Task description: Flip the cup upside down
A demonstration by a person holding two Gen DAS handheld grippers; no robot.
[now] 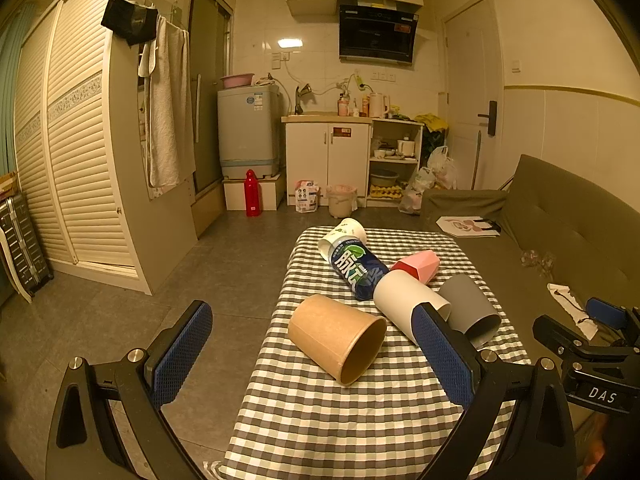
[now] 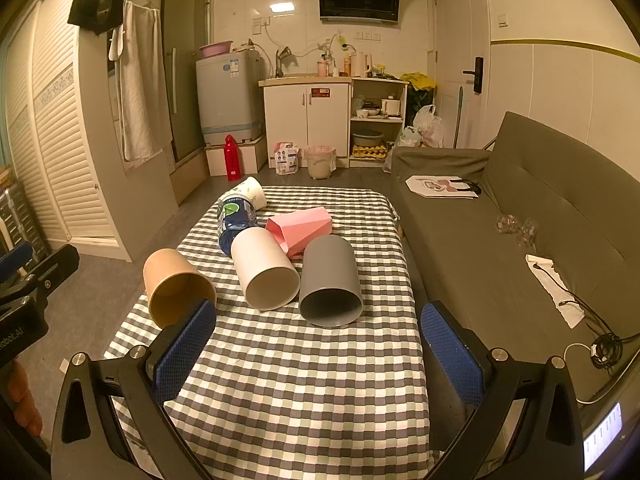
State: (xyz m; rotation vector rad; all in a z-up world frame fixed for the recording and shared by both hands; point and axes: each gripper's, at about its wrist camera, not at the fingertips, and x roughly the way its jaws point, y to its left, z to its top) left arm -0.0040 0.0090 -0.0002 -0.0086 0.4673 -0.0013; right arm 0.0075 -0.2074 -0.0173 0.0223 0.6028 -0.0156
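Ahead, brown cup (image 1: 338, 338) on its side, beyond both grippers' spread, empty jaws.

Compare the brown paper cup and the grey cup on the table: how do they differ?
Colour: the brown paper cup is kraft tan, the grey cup plain grey.
Place: the brown paper cup lies at the left edge of the checked tablecloth, apart from the others; the grey cup lies to the right, beside the white cup.
Shared: both lie on their sides, mouths toward the cameras, ungripped.
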